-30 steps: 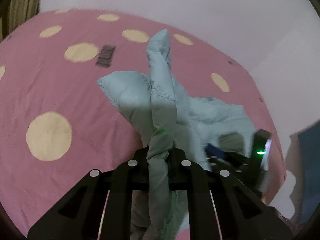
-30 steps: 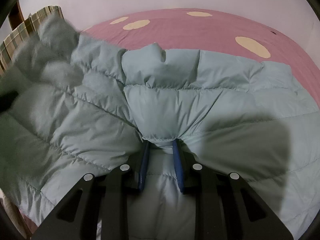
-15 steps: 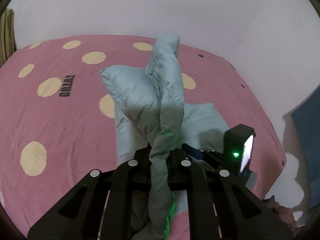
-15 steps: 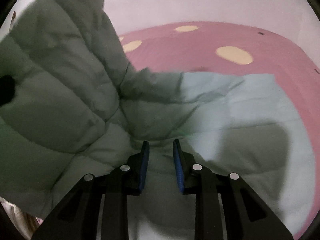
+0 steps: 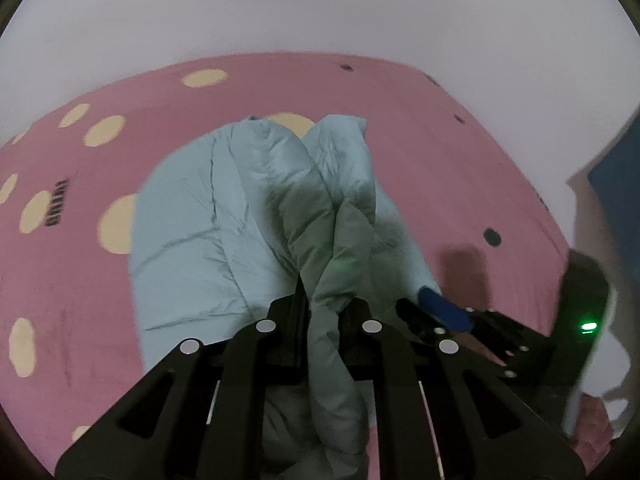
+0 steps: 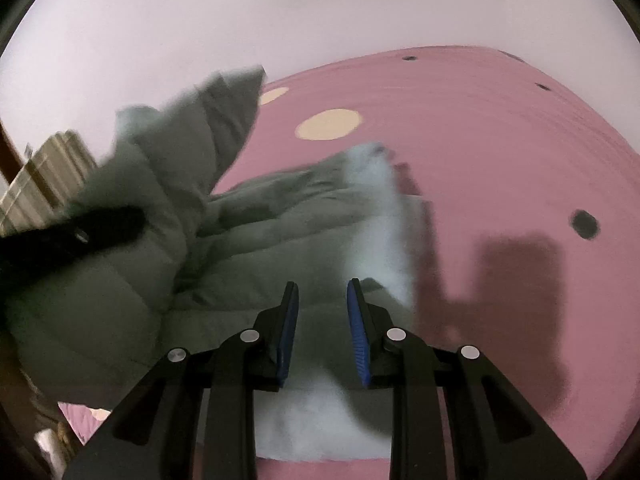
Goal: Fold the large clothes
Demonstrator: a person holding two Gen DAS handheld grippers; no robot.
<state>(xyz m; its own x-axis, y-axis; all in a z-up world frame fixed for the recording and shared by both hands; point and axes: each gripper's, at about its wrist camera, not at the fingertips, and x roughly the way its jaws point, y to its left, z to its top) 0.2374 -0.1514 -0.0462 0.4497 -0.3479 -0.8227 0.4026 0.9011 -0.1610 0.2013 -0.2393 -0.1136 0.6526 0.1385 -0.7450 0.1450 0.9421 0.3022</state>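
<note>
left gripper (image 5: 320, 304) pinches a bunched fold of the pale blue puffer jacket (image 5: 224, 216), held up over the pink bed (image 5: 460, 152) w/ its long axis running away from the tongs, while right gripper (image 6: 322, 320) hangs spread & empty just above the jacket's near edge, so left is nearer.

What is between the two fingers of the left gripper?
A bunched fold of the jacket, pinched in the left gripper; the left wrist view shows it.

Left gripper (image 5: 324, 308): fingers clamped on a bunched fold of the puffer jacket (image 5: 224, 216)
Jacket: pale blue, heaped on the pink polka-dot bedsheet (image 5: 460, 168)
Right gripper (image 5: 444, 306): just beside, blue-padded
</note>
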